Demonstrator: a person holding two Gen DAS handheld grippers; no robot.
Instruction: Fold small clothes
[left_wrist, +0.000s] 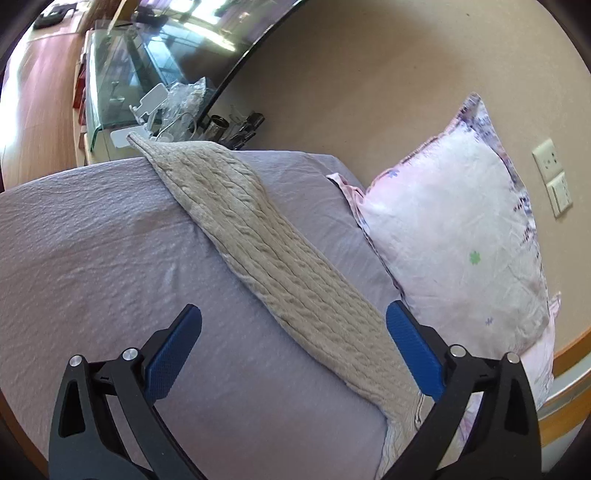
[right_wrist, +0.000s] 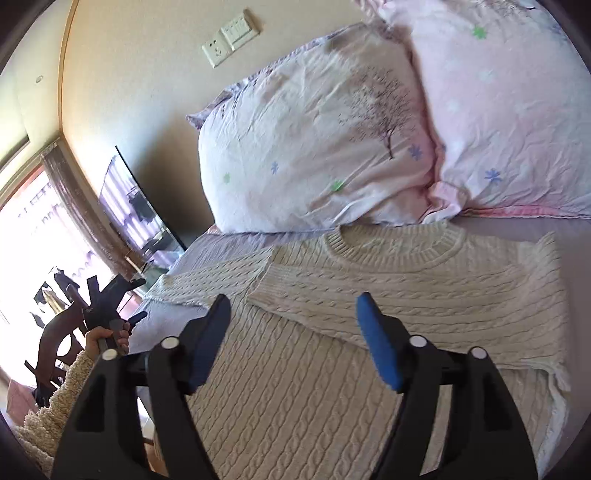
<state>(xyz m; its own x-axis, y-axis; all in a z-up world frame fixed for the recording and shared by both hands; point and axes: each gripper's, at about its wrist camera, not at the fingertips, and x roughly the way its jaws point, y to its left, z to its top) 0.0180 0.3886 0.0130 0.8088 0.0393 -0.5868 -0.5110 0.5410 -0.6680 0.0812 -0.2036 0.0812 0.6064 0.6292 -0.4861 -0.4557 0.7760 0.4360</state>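
— How far had you got with the sweater (right_wrist: 332, 332)?

— One sleeve (right_wrist: 388, 306) lay folded across the chest, just ahead of your right gripper (right_wrist: 291, 332). The other sleeve (left_wrist: 266, 243) was stretched out flat on the bed (left_wrist: 92, 240), running away from between the fingers of your left gripper (left_wrist: 293, 328). I'd judge the fold barely begun: that sleeve and the body were left to do.

— What were you holding?

— Nothing. Both pairs of fingers stood wide apart and empty, above the knit and not touching it, as far as I could tell; the fisheye made the height hard to read.

— Any containers?

— None in reach. Beyond the left fingers, past the bed's far edge, sat what looked like a glass case (left_wrist: 122, 74), its contents too blurred to name. Pillows (right_wrist: 314, 147) lay beyond the collar.
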